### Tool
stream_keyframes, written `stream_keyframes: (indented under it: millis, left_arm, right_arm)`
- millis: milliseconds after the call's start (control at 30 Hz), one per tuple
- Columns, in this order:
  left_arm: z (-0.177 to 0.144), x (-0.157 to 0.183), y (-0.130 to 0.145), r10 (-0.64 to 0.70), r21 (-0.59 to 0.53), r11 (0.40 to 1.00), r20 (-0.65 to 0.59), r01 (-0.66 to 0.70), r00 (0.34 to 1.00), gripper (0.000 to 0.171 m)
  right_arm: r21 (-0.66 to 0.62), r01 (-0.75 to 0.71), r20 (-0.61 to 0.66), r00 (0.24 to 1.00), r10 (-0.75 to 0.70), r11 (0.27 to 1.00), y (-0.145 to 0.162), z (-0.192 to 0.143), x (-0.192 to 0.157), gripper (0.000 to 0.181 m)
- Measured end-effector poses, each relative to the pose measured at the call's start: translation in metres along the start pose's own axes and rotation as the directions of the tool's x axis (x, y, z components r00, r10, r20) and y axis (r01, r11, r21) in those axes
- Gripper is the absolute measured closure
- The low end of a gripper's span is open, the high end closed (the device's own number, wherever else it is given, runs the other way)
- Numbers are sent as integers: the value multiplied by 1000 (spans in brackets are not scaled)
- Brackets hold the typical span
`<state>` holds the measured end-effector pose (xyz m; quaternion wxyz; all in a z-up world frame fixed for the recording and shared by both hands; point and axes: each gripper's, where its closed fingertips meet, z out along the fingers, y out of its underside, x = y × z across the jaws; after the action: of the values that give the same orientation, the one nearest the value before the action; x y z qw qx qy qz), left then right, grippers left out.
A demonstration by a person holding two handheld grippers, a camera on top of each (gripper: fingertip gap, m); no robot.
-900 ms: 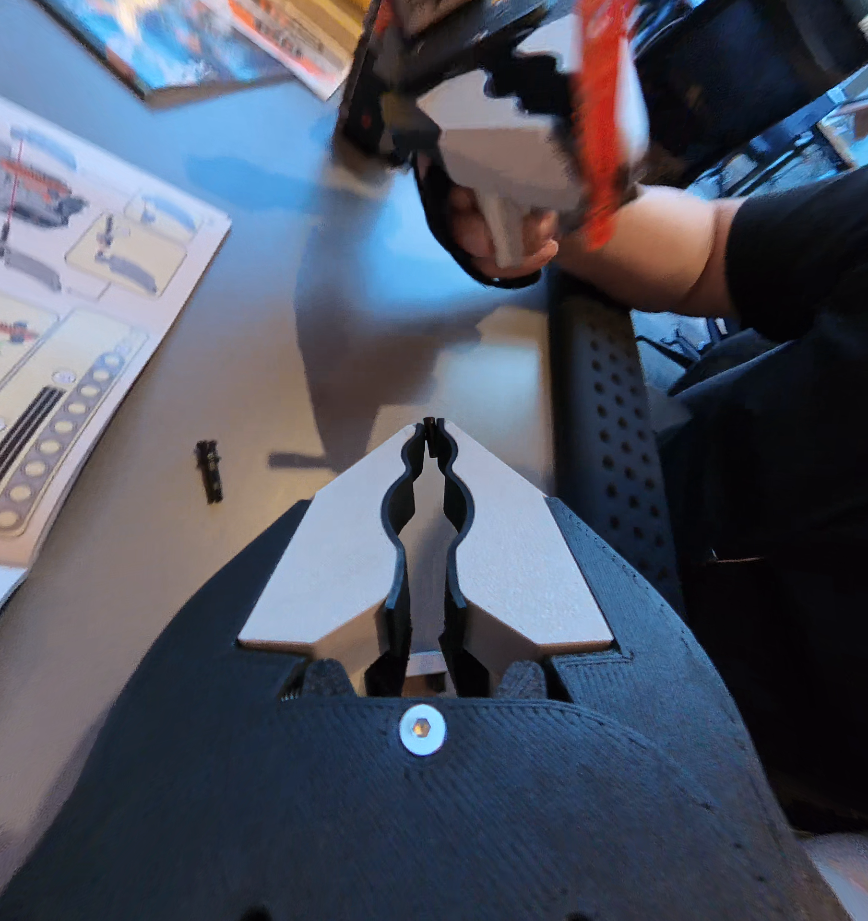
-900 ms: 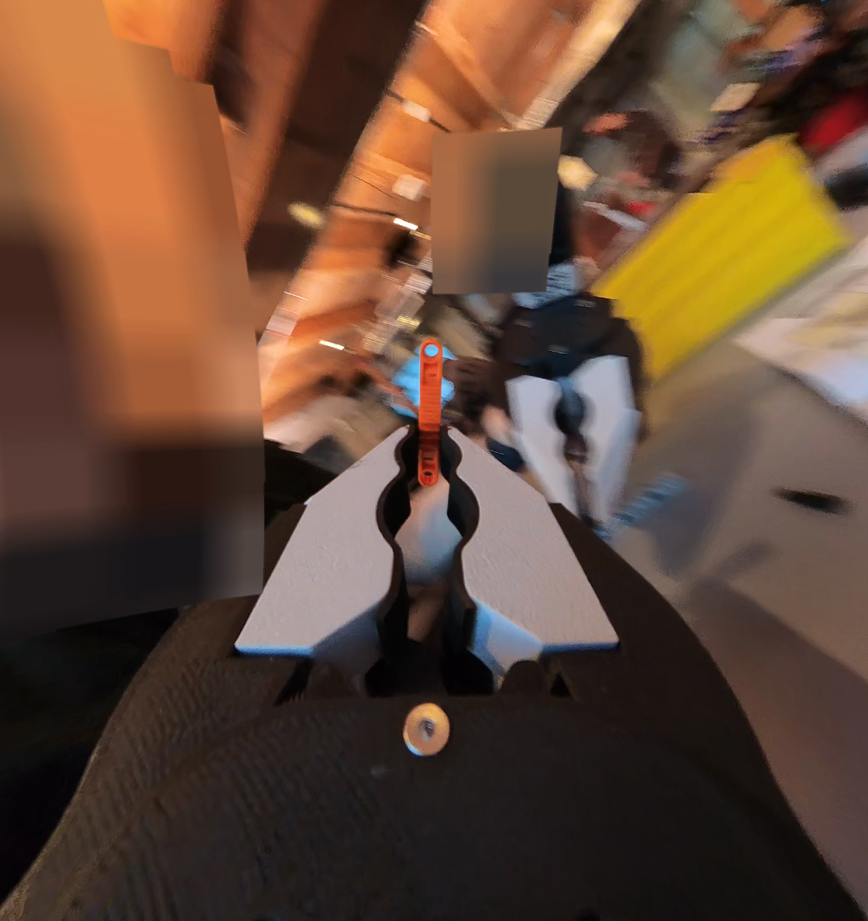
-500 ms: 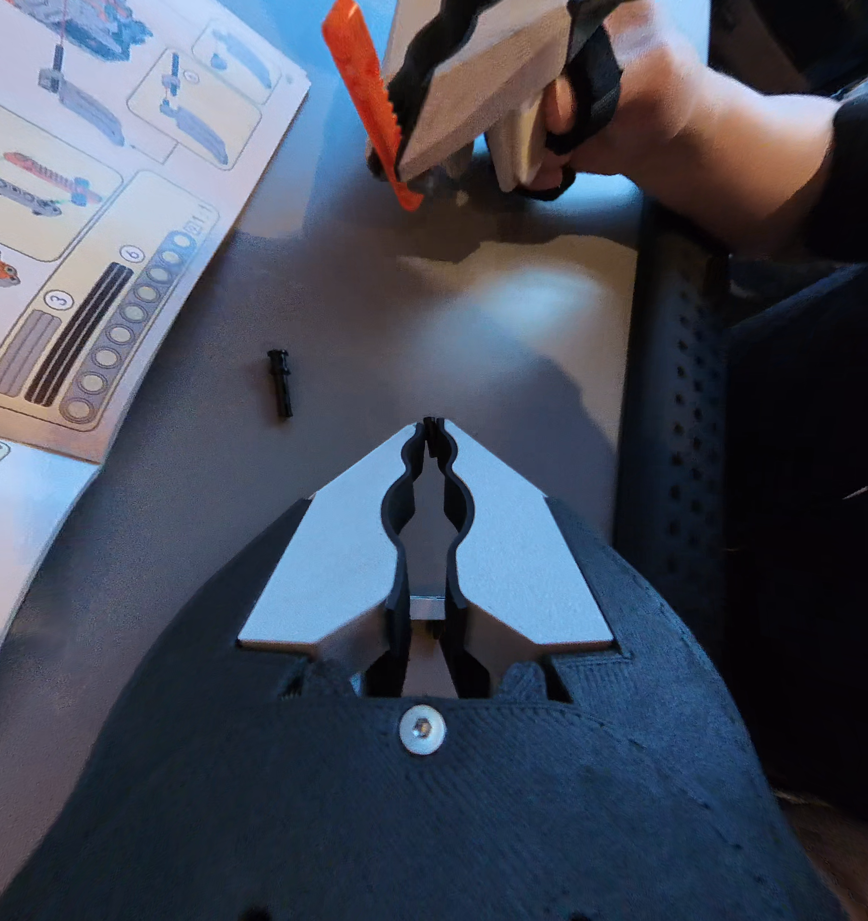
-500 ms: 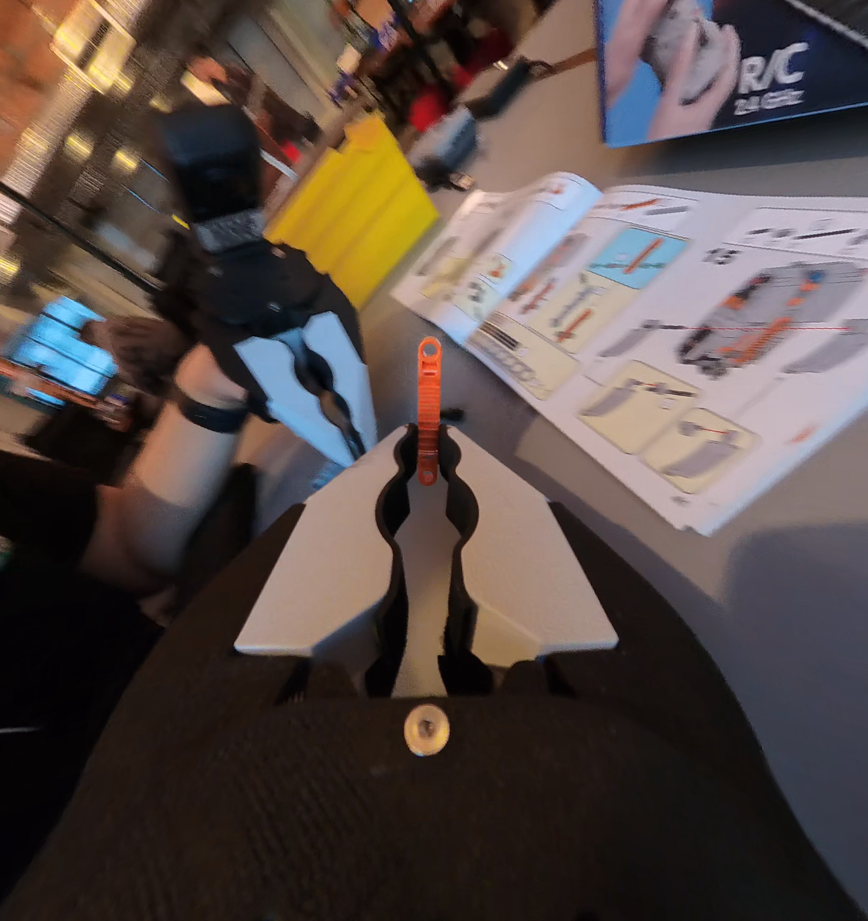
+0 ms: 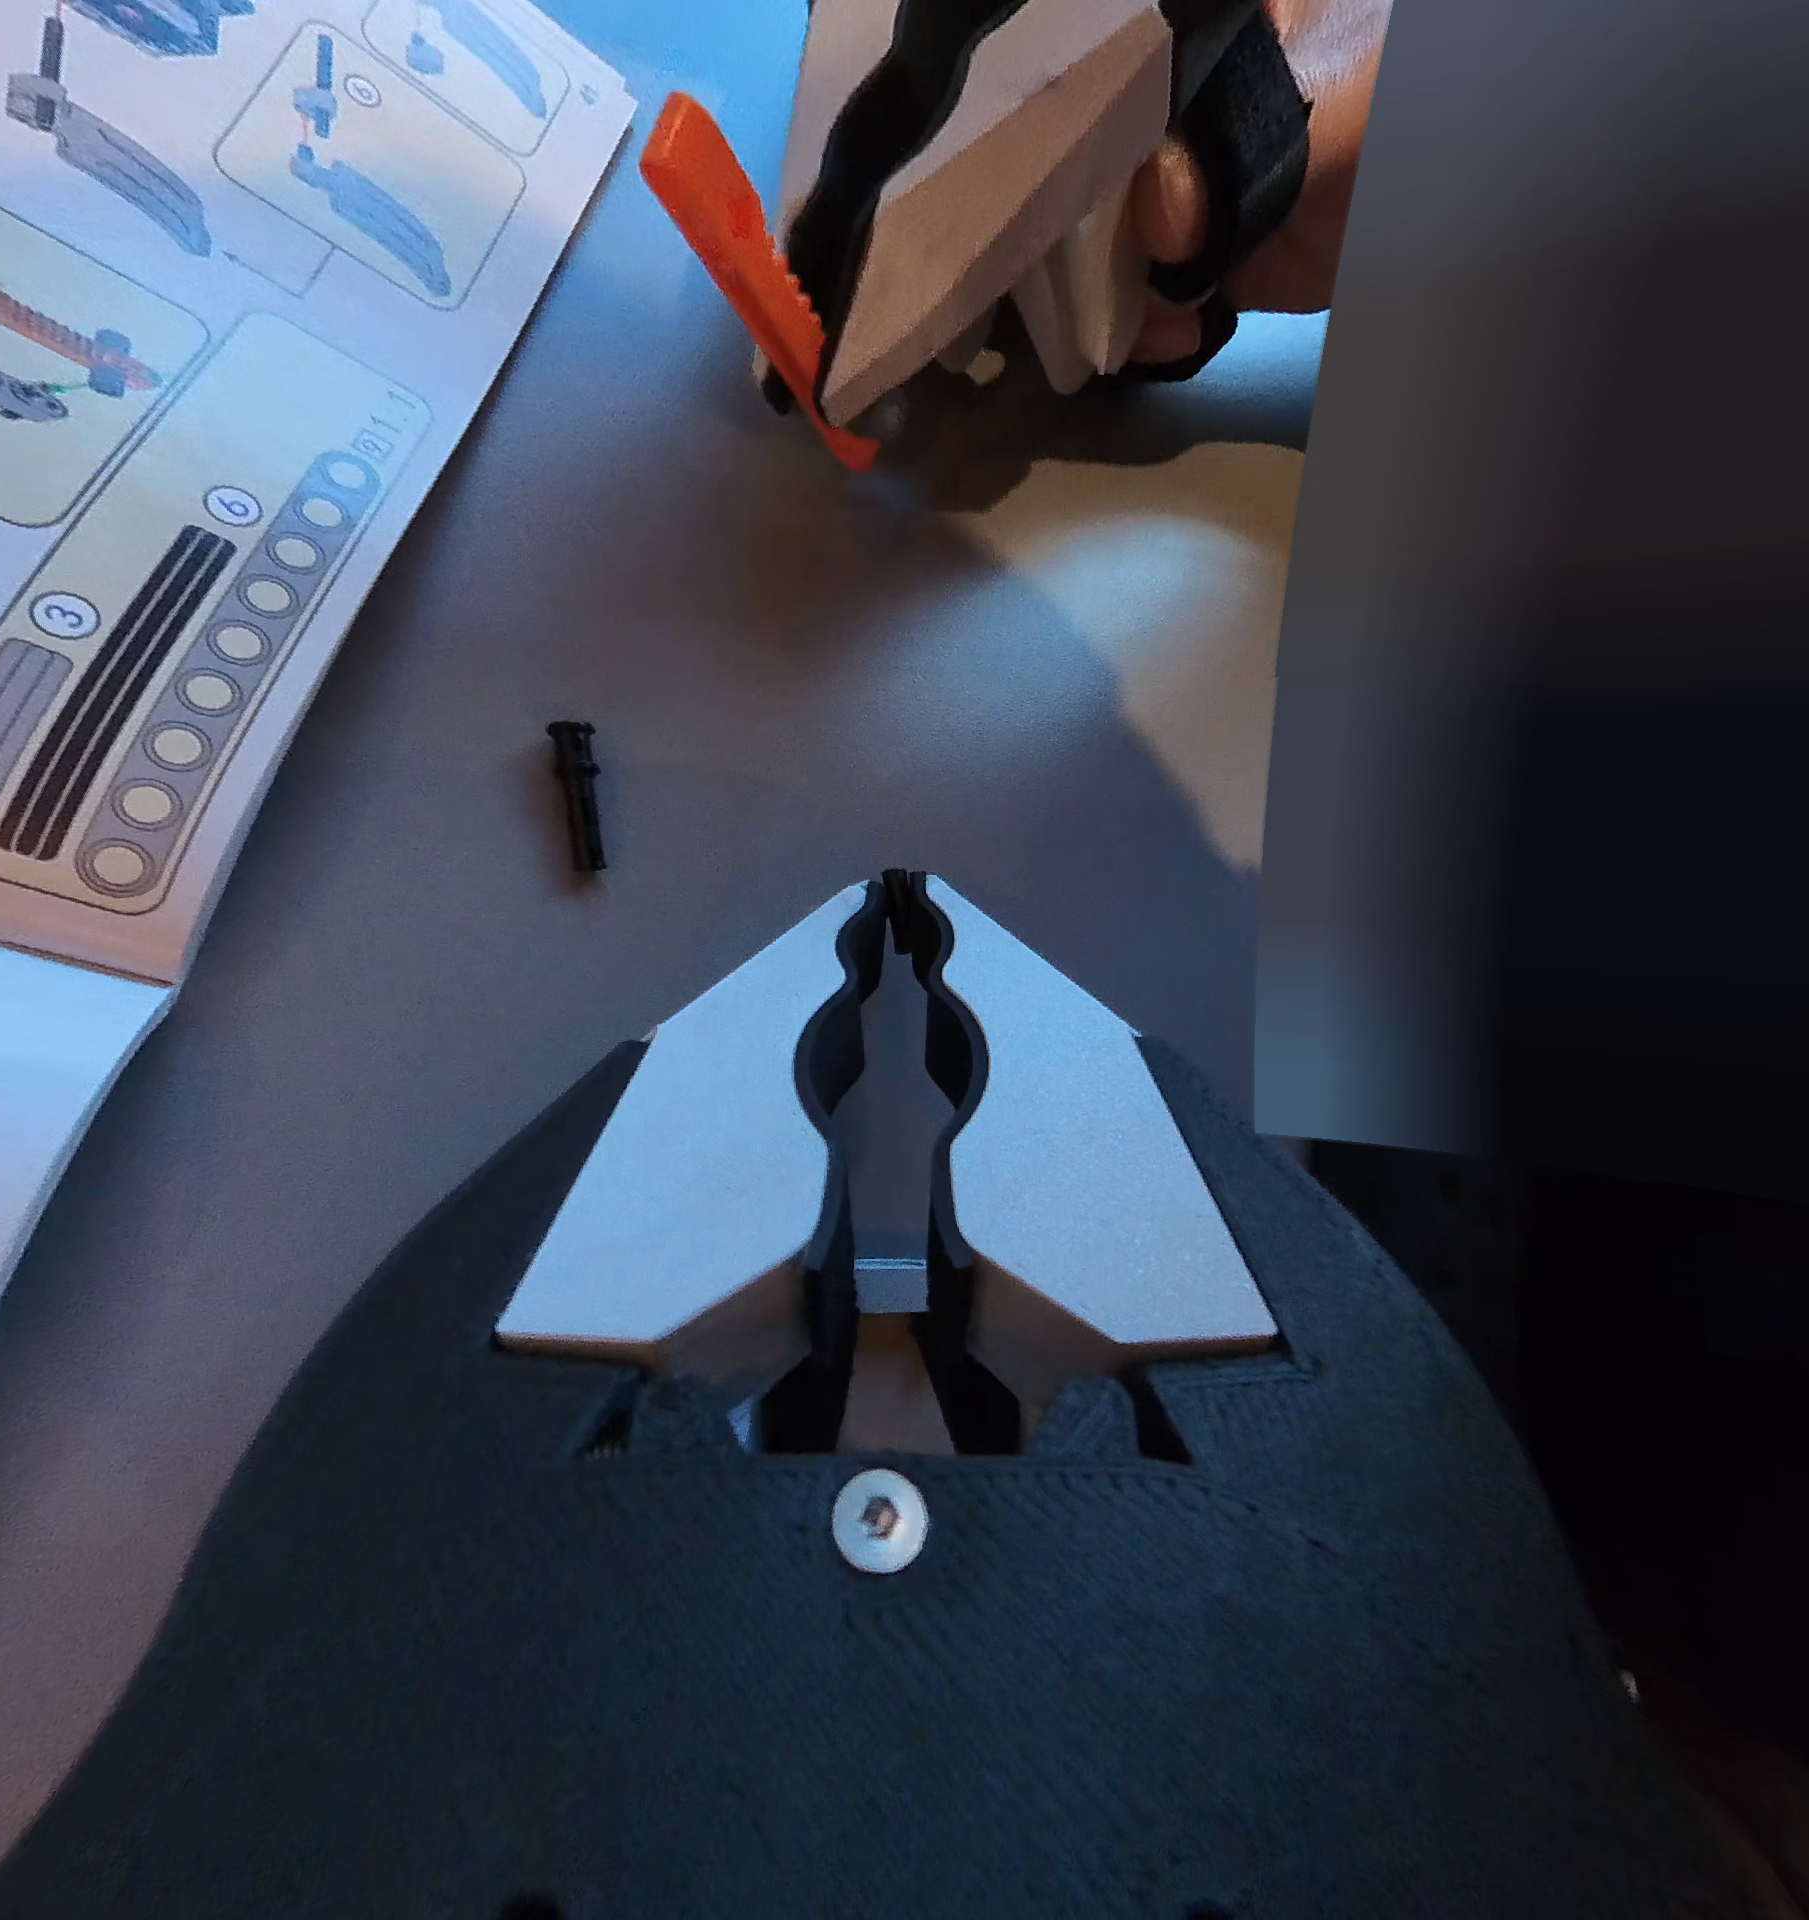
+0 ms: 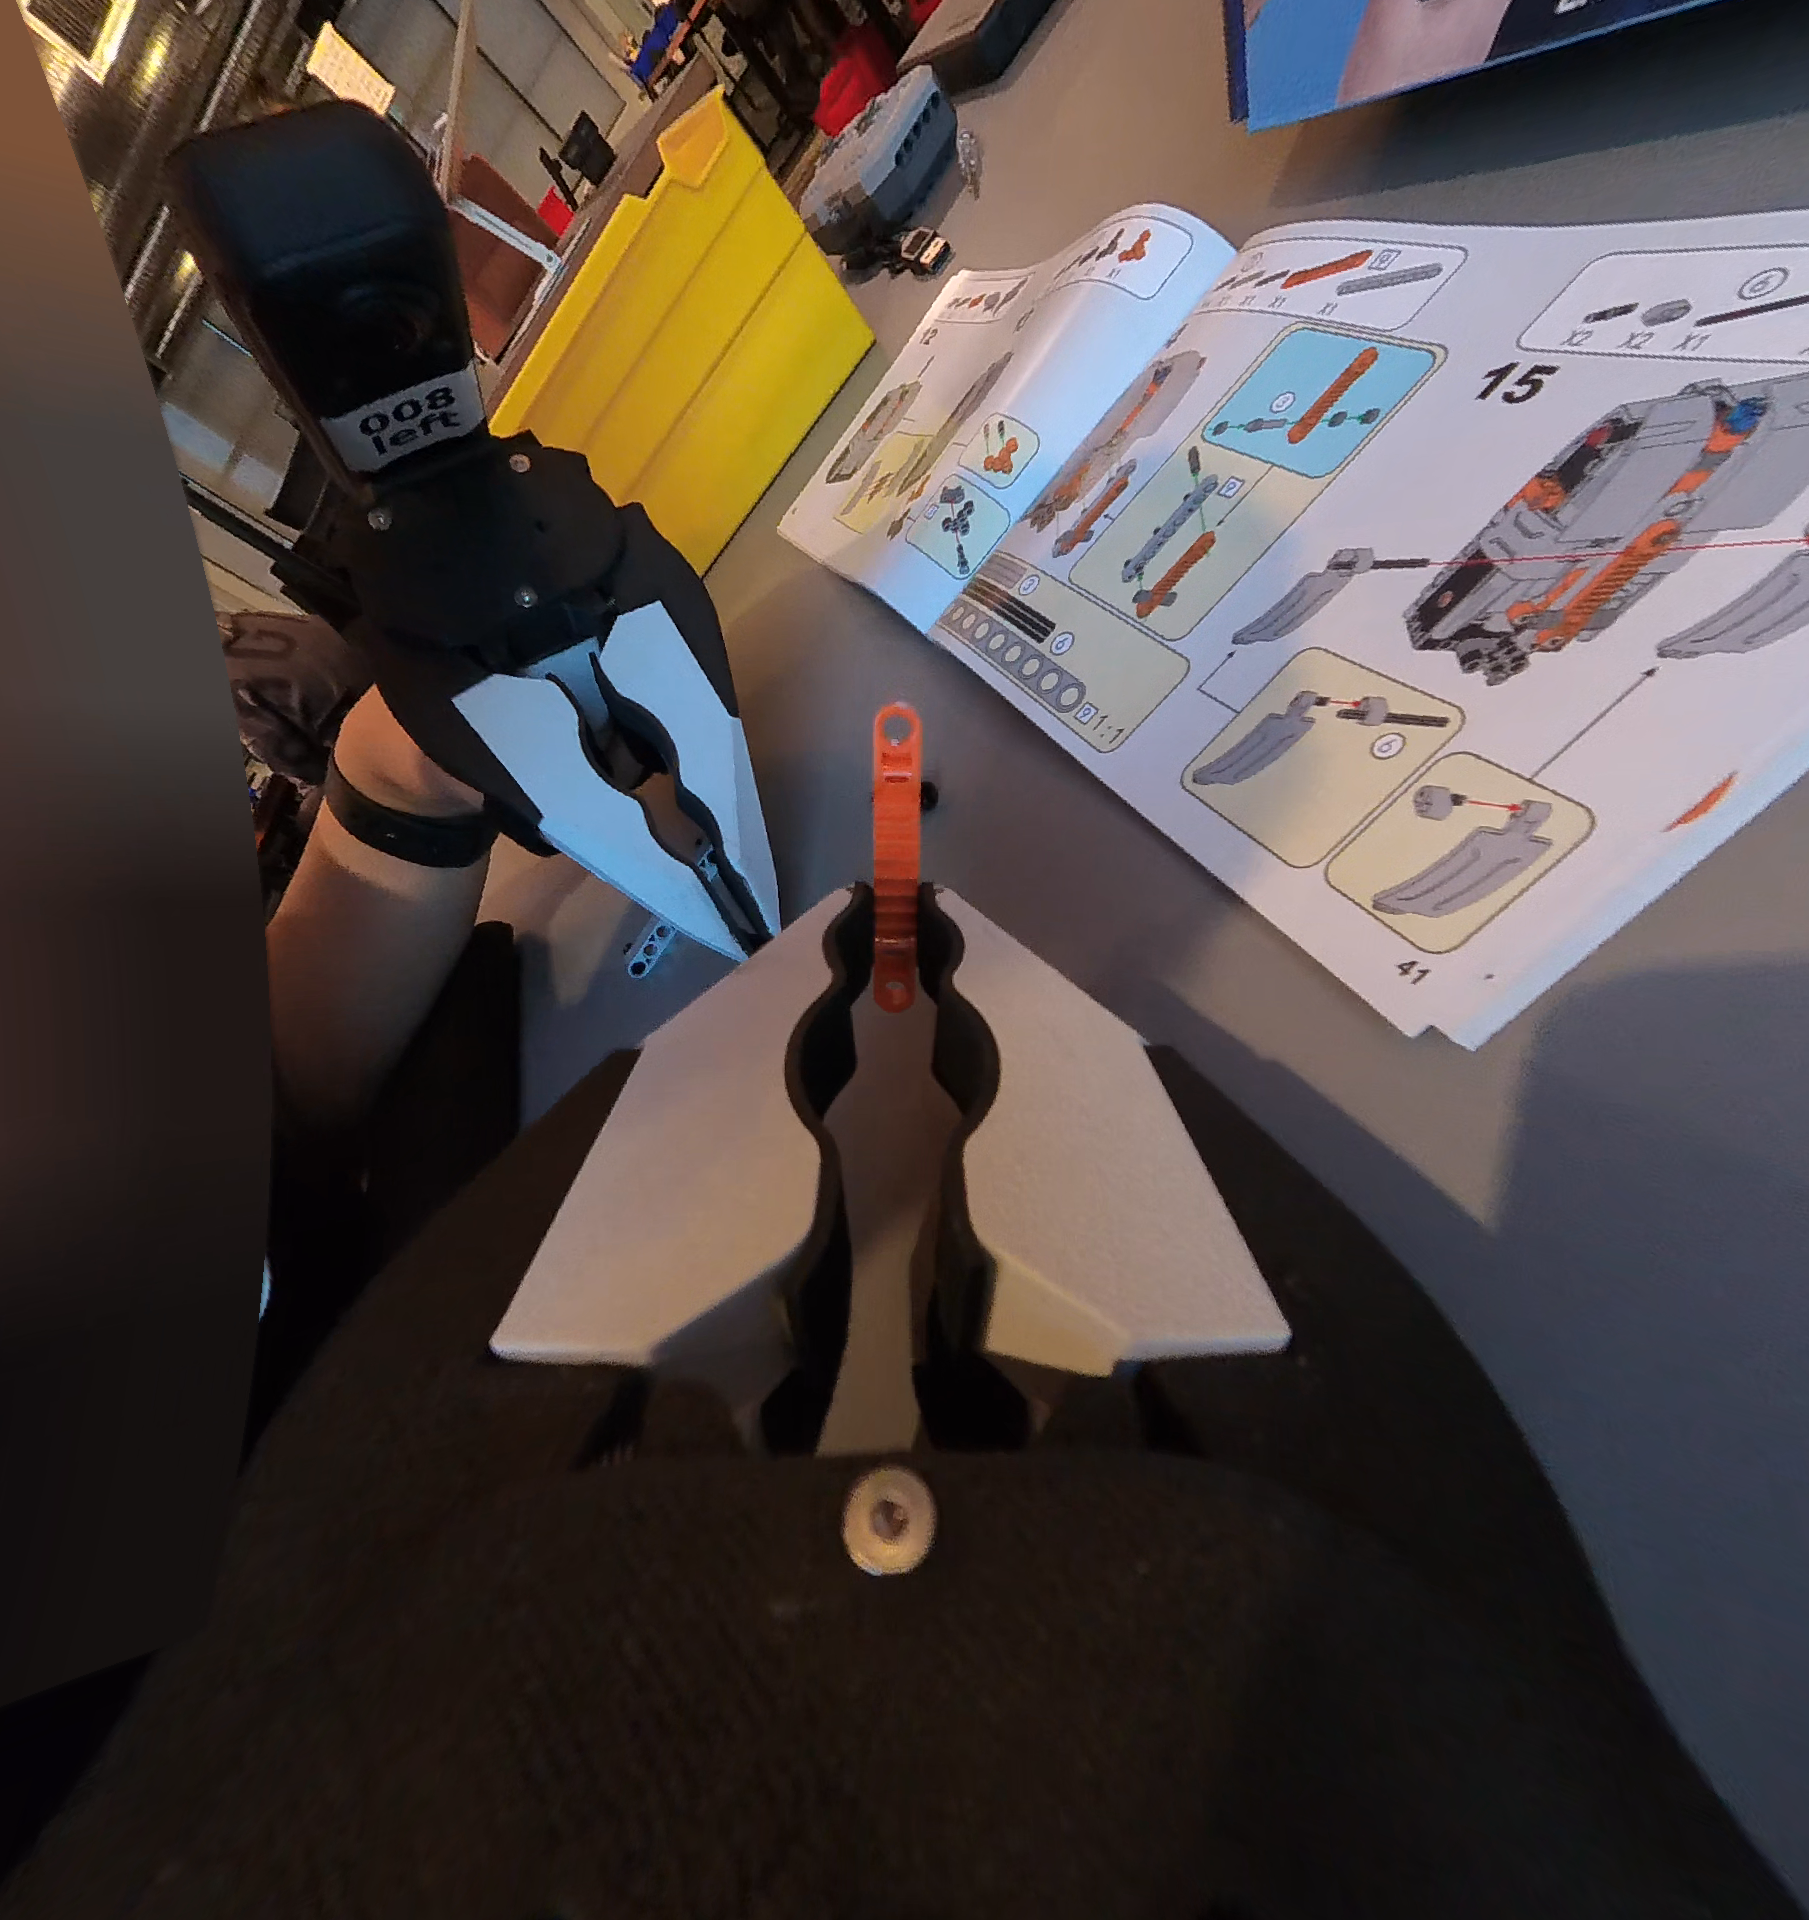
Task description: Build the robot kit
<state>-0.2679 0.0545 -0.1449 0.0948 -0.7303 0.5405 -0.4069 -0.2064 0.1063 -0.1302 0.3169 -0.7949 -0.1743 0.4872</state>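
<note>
2 grippers work over a grey table (image 5: 983,644) beside an open booklet (image 6: 1399,520). Right gripper (image 6: 895,904), upper centre of the left view, pinches an orange beam (image 6: 895,831) that points straight ahead. Left gripper (image 5: 895,894), nearly closed on a tiny dark piece I cannot identify, sits just right of a black pin (image 5: 578,795) lying lengthwise. A blur patch hides the frame's right.
</note>
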Motion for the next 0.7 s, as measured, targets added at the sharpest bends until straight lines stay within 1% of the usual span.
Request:
stream_keyframes:
  millis: [200, 700]
  left_arm:
    - [2, 1, 2, 1, -8, 1000, -6, -1, 1000, 171]
    - [10, -8, 1, -7, 2, 1000, -7, 7, 1000, 171]
  right_arm:
    - [-16, 20, 10, 1000, -20, 1000, 3, 1, -3, 176]
    - [-23, -16, 25, 1000, 17, 1000, 4, 0, -1, 176]
